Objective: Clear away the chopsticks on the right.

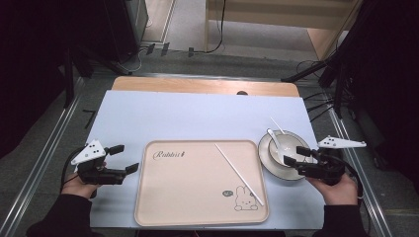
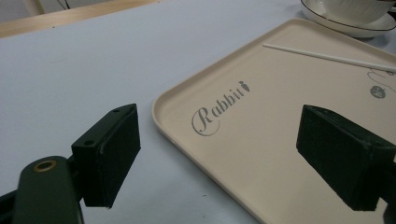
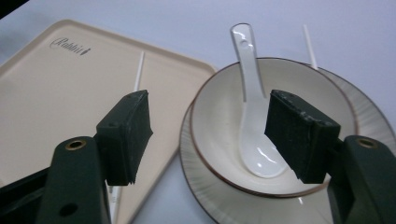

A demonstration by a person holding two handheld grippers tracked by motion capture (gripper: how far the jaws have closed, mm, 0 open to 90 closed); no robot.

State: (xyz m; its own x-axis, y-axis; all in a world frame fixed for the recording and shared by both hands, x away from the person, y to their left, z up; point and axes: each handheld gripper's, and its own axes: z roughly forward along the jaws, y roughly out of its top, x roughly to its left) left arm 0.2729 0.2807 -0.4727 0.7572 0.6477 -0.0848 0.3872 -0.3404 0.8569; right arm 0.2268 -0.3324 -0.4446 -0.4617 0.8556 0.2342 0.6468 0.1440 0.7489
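A: Left side first. Left gripper (image 1: 125,157) held just left of the tray (image 1: 148,207), jaws wide apart, nothing between them, black pads (image 2: 114,154) matte and blocky. Beige tray, smooth, rounded corners, low raised rim, script print at upper left, rabbit drawing (image 1: 244,200) at lower right.

B: Noted. On the tray?

A: 1 white chopstick (image 1: 239,174), thin and straight, lying diagonally across the right half. A second chopstick (image 1: 276,125) off the tray on the pale blue table cover (image 1: 197,116), behind the bowl.

B: Right side?

A: White bowl (image 3: 327,98) with dark rim line, seated on a ribbed saucer (image 3: 369,114); glossy white soup spoon (image 3: 250,107) resting inside, handle over the far rim. Right gripper (image 1: 294,155) at the bowl's near right edge, jaws spread wide, gripping nothing.

B: Step in hand?

A: Probably spoon just placed in the bowl, gripper free of it; contact hard to confirm from above. Next move likely a chopstick: calls for narrow, low jaws square across the thin rod.
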